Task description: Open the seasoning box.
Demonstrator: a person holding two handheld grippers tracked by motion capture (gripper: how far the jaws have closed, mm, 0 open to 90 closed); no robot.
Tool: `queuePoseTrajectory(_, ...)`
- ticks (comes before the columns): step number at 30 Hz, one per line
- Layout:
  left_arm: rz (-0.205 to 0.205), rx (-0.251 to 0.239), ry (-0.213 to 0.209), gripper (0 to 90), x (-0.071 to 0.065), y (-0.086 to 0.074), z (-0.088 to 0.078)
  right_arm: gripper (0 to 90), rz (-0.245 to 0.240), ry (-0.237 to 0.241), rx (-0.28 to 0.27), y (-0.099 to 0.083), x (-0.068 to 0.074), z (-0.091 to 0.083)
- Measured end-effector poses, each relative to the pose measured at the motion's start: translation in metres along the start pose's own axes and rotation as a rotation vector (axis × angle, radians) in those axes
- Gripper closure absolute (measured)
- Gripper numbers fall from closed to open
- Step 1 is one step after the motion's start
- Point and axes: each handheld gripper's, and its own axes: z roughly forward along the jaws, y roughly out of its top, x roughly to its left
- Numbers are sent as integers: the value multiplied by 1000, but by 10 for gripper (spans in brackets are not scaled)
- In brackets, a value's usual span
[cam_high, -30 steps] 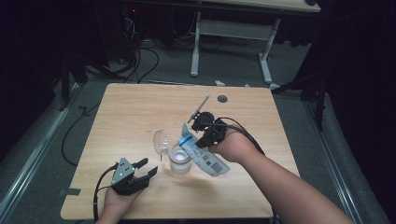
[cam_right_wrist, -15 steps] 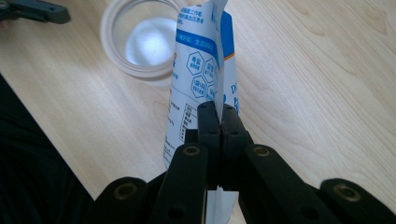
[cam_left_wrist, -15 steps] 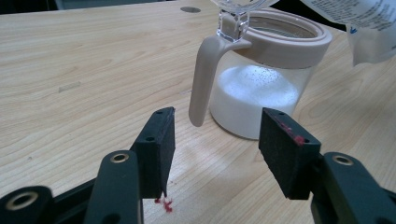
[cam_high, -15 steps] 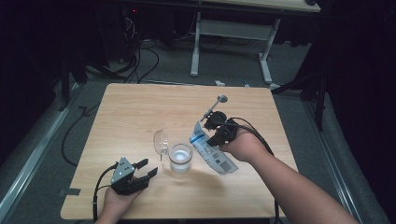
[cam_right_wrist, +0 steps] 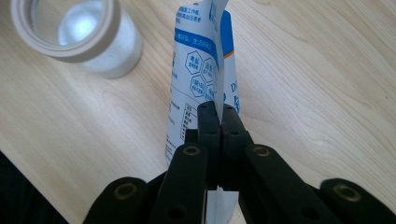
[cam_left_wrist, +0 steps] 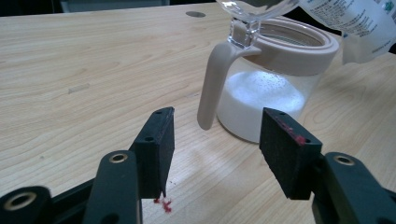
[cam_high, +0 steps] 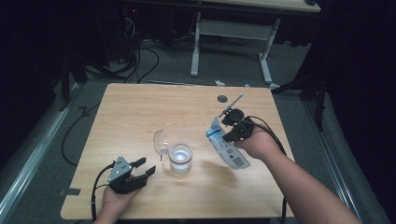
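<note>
Between my right gripper's (cam_right_wrist: 218, 114) clamped jaws hangs a blue-and-white pouch (cam_high: 227, 147) — lifted off the table (cam_high: 140, 112), just right of the glass jar (cam_high: 180, 158) of white powder. My left gripper (cam_left_wrist: 215, 140) rests spread and empty — jar just ahead.

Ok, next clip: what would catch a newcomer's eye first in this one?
Probably the blue-and-white pouch, pinched in the right gripper and held up off the table right of centre. Next, the glass jar at mid-table, part full of white powder, its clear lid flipped open on the far-left side. The left gripper rests open near the front-left edge, jaws towards the jar.
</note>
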Motion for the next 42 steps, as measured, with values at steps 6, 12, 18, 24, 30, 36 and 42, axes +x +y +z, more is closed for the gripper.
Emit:
queuePoseTrajectory(6, -25, -3, 8, 453, 5, 0, -2, 898, 48, -19, -7, -9, -15, 1)
queuePoseTrajectory(12, -37, -13, 11, 452, 7, 1, -5, 898, 89, -50, -36, -14, -30, -3)
queuePoseTrajectory(18, -41, -11, 3, 481, 15, 3, -11, 898, 129, -87, -70, -21, -41, -7)
queuePoseTrajectory(24, -75, 2, 28, 453, 29, 4, -15, 898, 145, -107, -111, -29, -44, -7)
queuePoseTrajectory(30, -71, 13, 35, 436, 30, 3, -14, 898, 170, -132, -164, -40, -46, -8)
queuePoseTrajectory(36, -61, 9, 59, 415, 32, 3, -15, 898, 191, -150, -225, -51, -48, -9)
queuePoseTrajectory(42, -67, 15, 74, 415, 34, 2, -15, 898, 214, -163, -276, -65, -50, -5)
